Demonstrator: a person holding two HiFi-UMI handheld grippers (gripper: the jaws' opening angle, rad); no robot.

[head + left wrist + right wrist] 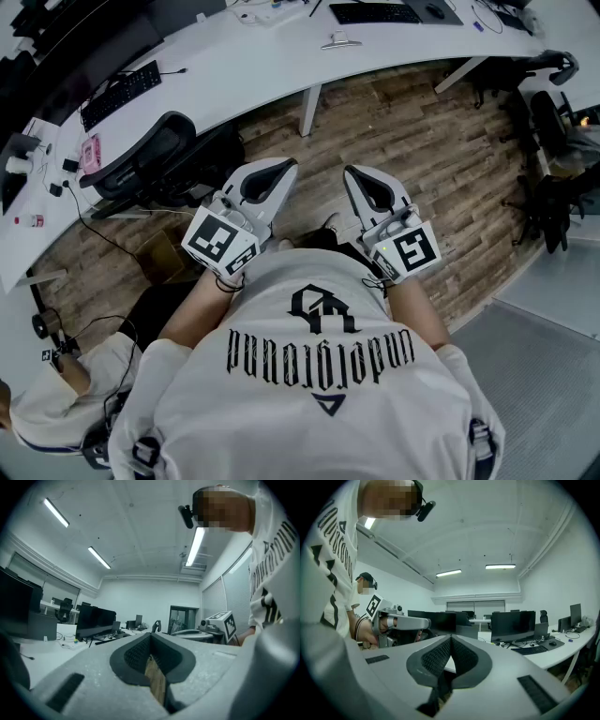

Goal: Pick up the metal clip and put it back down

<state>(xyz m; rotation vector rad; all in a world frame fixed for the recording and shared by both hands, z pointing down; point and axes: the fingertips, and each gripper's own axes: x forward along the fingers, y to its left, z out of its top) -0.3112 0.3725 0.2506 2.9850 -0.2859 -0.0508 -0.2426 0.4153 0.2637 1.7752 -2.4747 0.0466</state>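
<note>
Metal clip: no view shows it, so its place cannot be told.
Grippers: two, both white moulded plastic with dark ribbed pads, held level side by side over the floor.
Left gripper (285, 167) (150, 635): jaws closed tip to tip, nothing between them.
Right gripper (352, 172) (451, 637): jaws closed tip to tip, nothing between them.
Marker cubes: two, white with black square patterns, one on the near end of each gripper, left (220, 242) and right (415, 251).
Floor (412, 141): brown wood planks.
Desk (234, 61): one long, curved white top on the far side.
Keyboards: two, black and flat, far left (120, 94) and far right (375, 13).
Chair (150, 159): one, dark, curved back, far left.
</note>
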